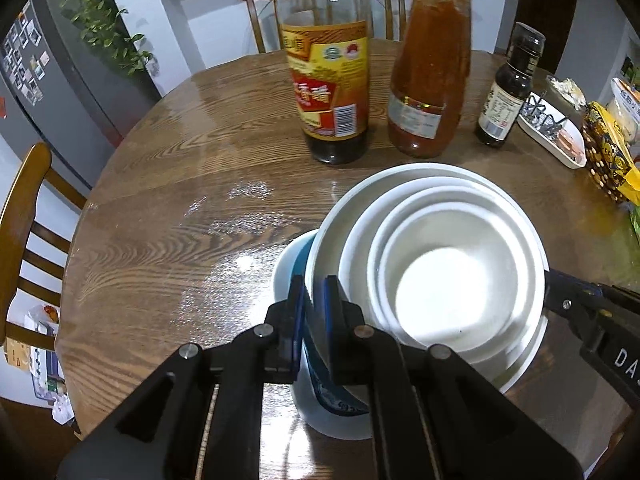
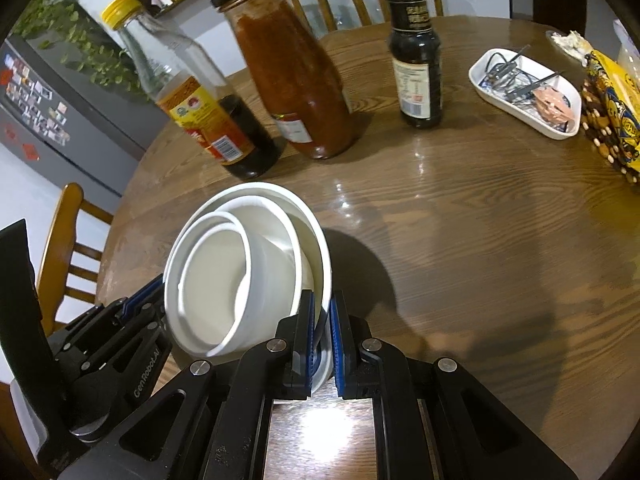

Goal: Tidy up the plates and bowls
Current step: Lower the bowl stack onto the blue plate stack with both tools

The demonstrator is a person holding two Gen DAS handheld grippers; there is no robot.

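My left gripper (image 1: pixel 314 300) is closed down to a narrow gap on the left rim of the big white bowl (image 1: pixel 336 248), one pad inside the wall and one outside, so the nest of white dishes sits just ahead and to the right of my fingers. Below that rim, close under my pads, I see a blue-and-white bowl (image 1: pixel 320 408) on the wooden table (image 1: pixel 160 220); I cannot tell whether the big bowl rests in it or hangs just above it. Inside the big bowl lie a shallower white dish (image 1: pixel 360 264) and a small white bowl (image 1: pixel 456 280), both tipped toward the right. On the far side my right gripper (image 2: pixel 323 320) is pinched nearly shut on the opposite rim, the stack lying to its left. Beyond both grippers stand the vinegar bottle (image 1: pixel 332 80), the sauce jar (image 1: pixel 428 72) and the small dark bottle (image 1: pixel 506 92), well apart from the dishes (the white tray (image 2: pixel 560 130) is farther right still). I judge this to be the step of carrying or seating the nested stack with both hands. Next I need both rims level and lowered together, since the loose inner dishes could slide.
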